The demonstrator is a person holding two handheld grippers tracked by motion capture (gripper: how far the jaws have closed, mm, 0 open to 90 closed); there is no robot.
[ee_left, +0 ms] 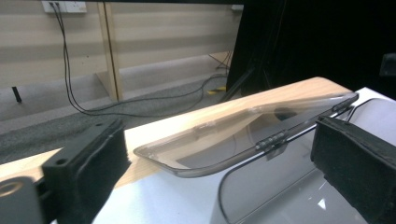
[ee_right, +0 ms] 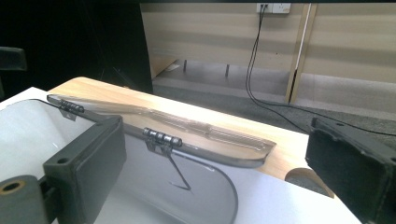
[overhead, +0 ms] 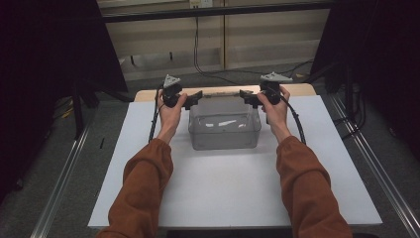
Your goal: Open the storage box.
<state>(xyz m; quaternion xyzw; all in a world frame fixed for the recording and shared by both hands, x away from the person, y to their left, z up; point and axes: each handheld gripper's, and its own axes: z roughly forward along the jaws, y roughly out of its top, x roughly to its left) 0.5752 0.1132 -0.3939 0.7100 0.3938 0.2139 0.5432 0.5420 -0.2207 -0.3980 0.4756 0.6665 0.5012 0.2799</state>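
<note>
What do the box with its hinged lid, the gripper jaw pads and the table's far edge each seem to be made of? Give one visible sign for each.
Box and lid: probably clear, glossy plastic; the table shows through and highlights glint.
Jaw pads: seemingly black foam or rubber; matt, slightly fuzzy.
Far edge: wood or wood-look laminate; pale grain lines.

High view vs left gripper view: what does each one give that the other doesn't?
High view alone: the whole clear box on the white board, both orange sleeves, the left tongs and right tongs at its far corners. Left gripper view alone: the lid's hinge close up, the wall socket and the tongs' wide open jaws. Shared: the open lid hanging back over the wooden table edge, and floor cables.
</note>
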